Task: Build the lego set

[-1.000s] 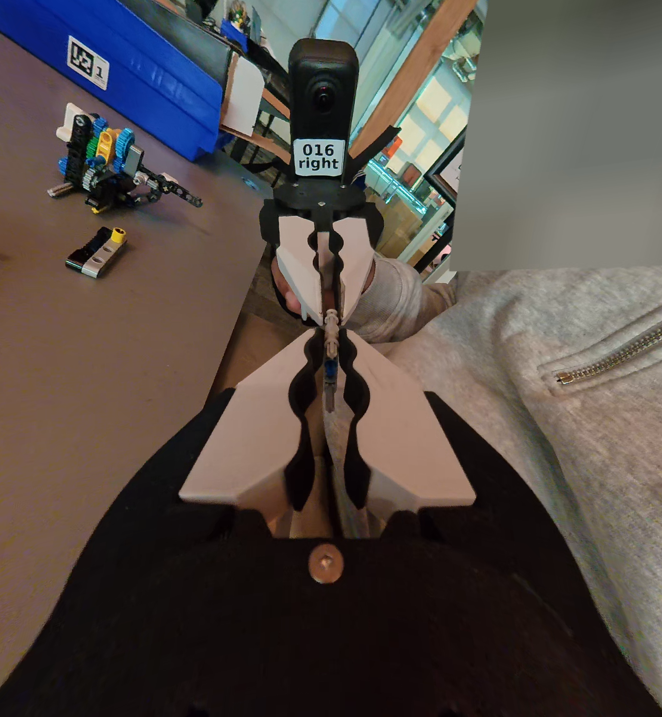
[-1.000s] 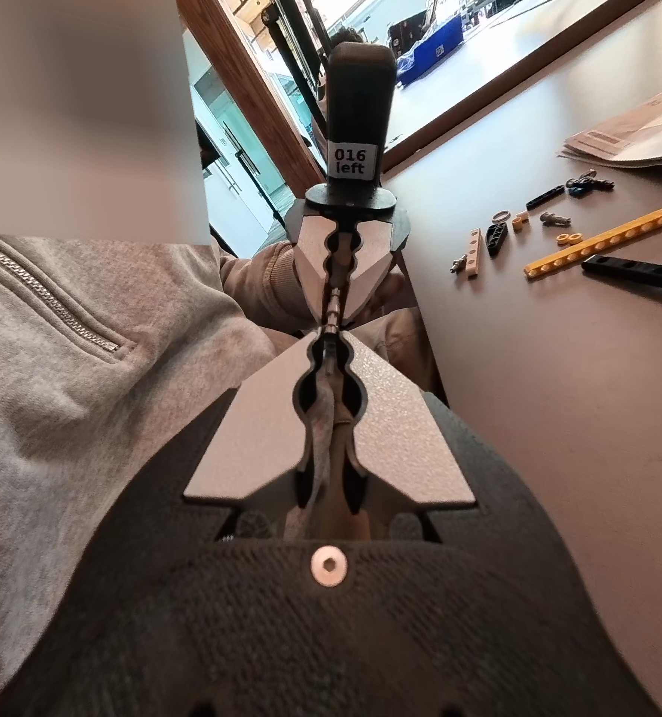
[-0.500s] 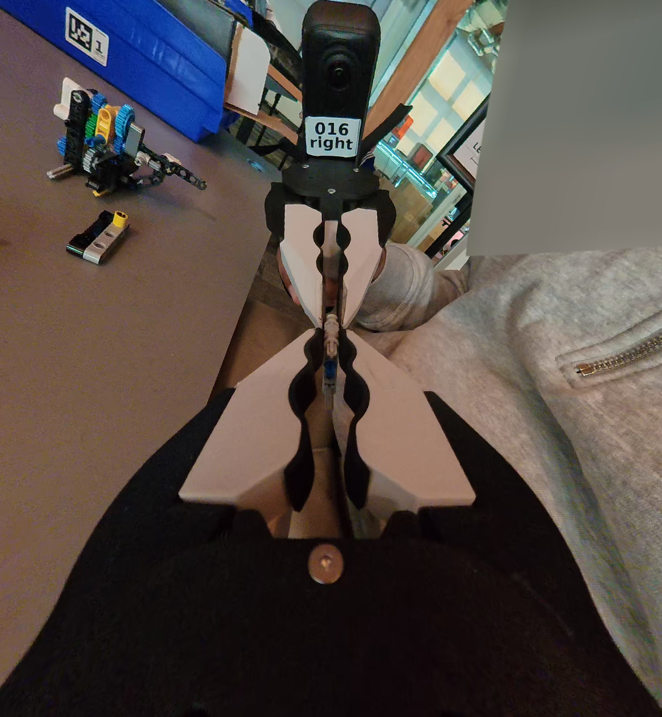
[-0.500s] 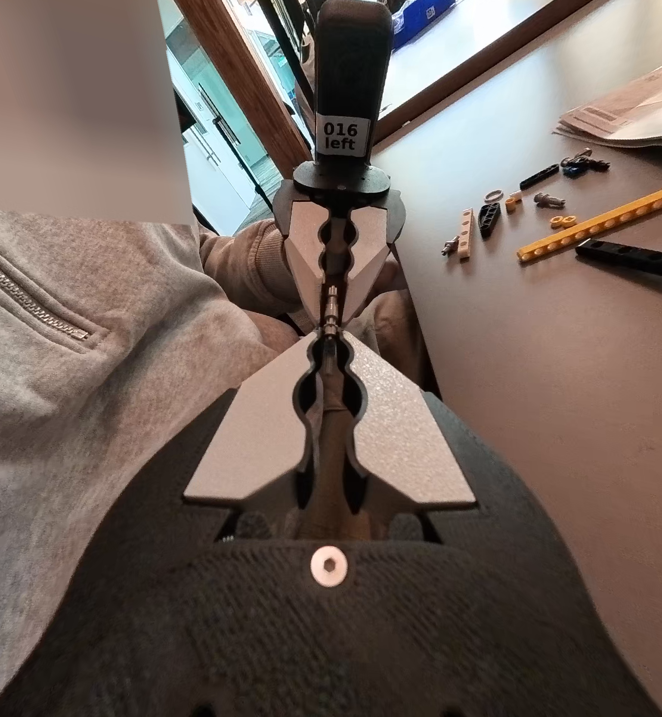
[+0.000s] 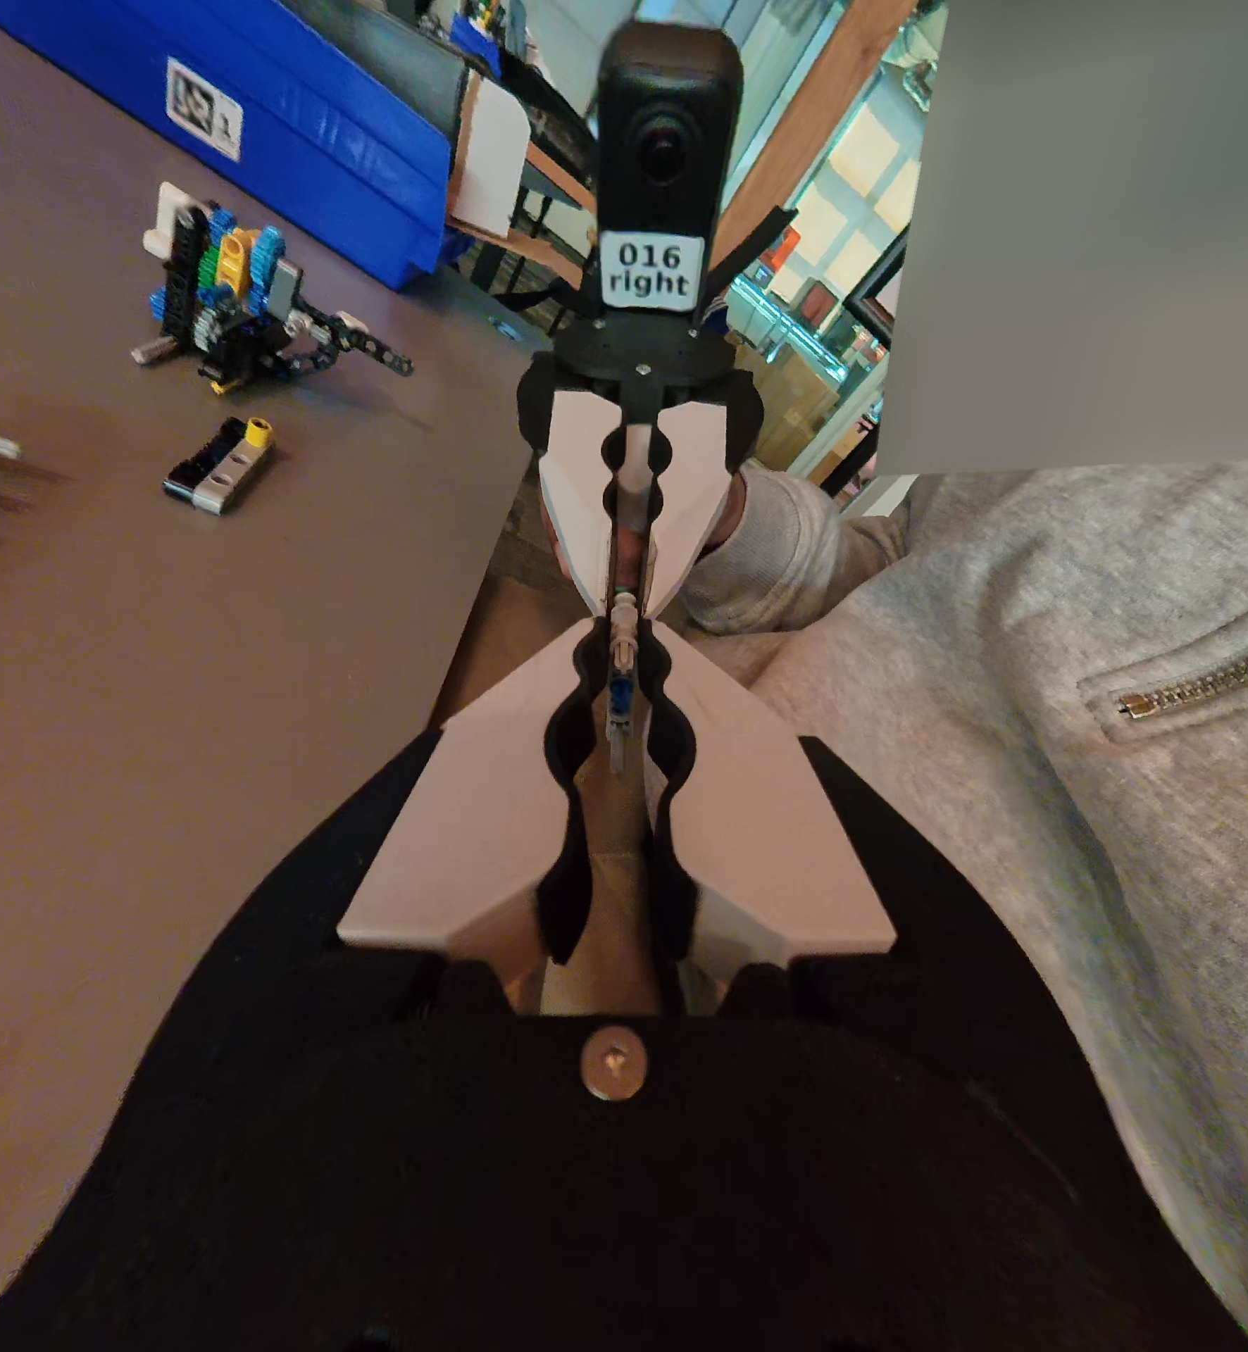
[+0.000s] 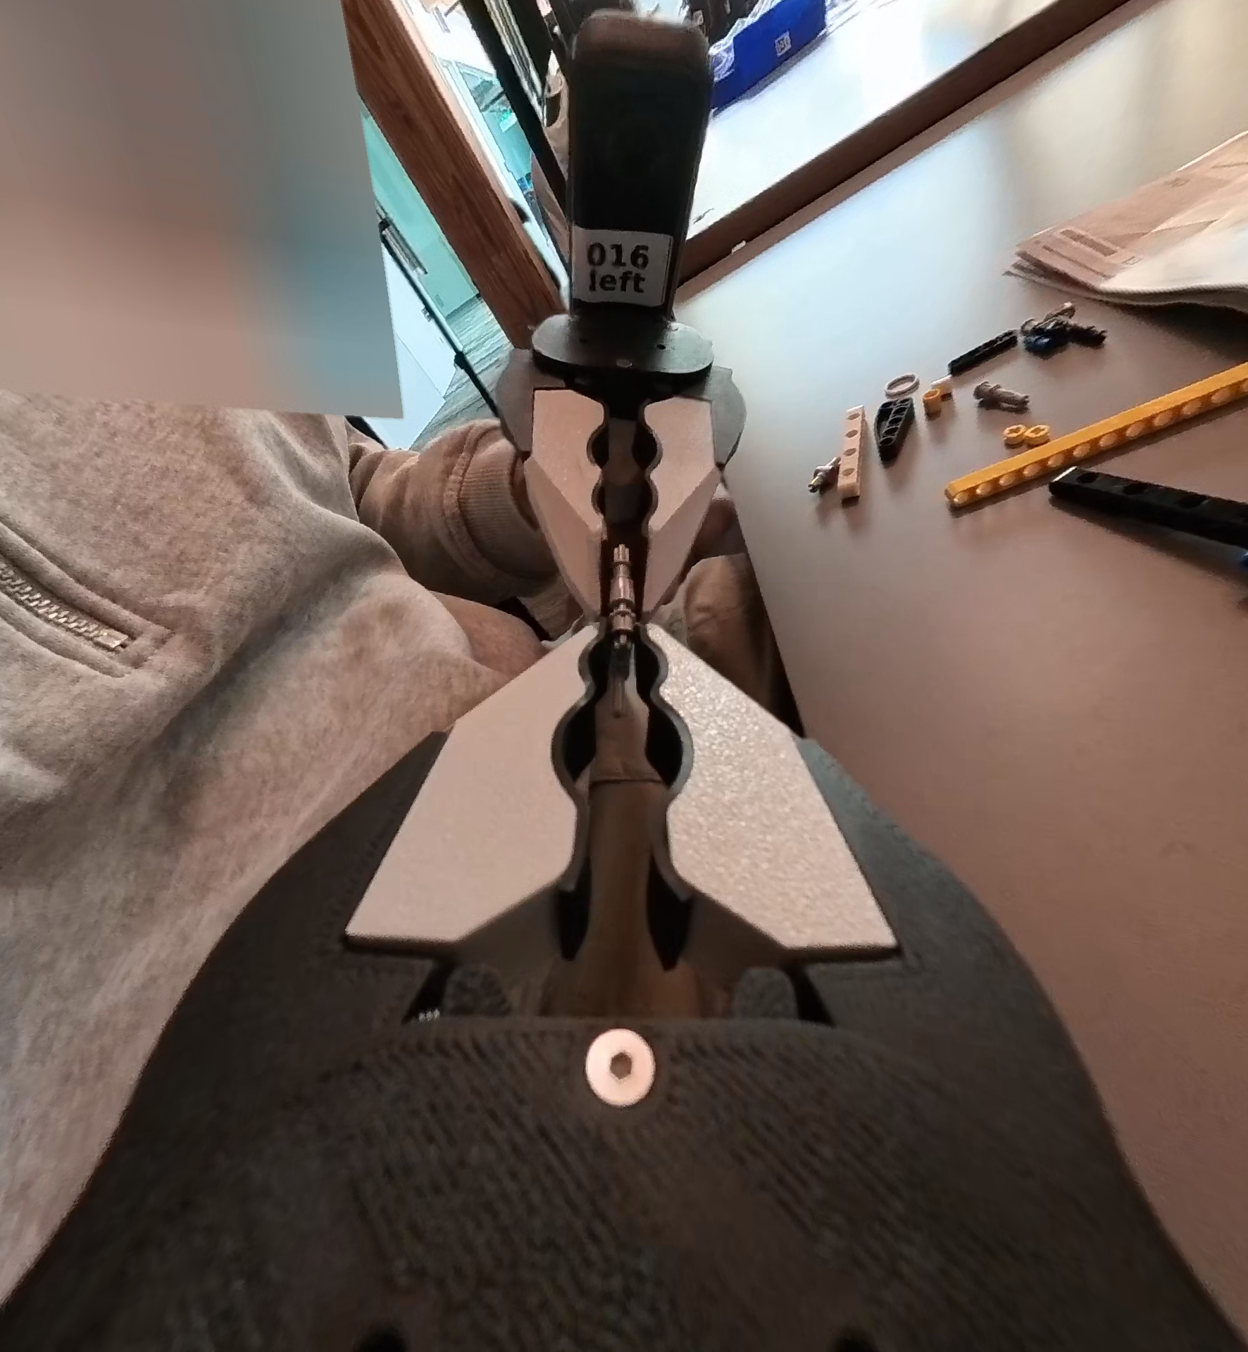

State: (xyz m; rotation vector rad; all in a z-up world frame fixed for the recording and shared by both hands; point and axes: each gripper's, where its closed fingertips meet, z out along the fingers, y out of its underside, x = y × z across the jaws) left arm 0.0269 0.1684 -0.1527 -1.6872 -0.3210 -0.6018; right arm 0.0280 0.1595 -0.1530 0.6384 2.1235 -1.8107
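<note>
My left gripper [image 5: 619,622] and right gripper [image 6: 621,631] meet tip to tip off the table's edge, above the person's lap. Both are shut on one thin lego part, a grey pin-and-axle piece with a blue section [image 5: 619,695]. In the right wrist view its grey ribbed end [image 6: 621,585] lies between the left gripper's fingers [image 6: 570,505], and a thin axle end [image 6: 619,688] runs back between my right fingers. The right gripper also shows in the left wrist view [image 5: 625,601], facing mine.
On the table [image 5: 167,731] stand a partly built model [image 5: 240,307], a small black, grey and yellow piece [image 5: 218,464] and a blue bin [image 5: 277,110]. The right wrist view shows a yellow beam [image 6: 1119,439], a black beam [image 6: 1177,505], small loose parts [image 6: 892,428] and a booklet [image 6: 1192,249]. Less than 4 cm separates the two grippers' tips. Both grippers' tips are roughly 15 centimetres from the black beam [image 6: 1177,505].
Both grippers stay shut tip to tip on the part. The pair has only drifted and tilted slightly; nothing was let go.
</note>
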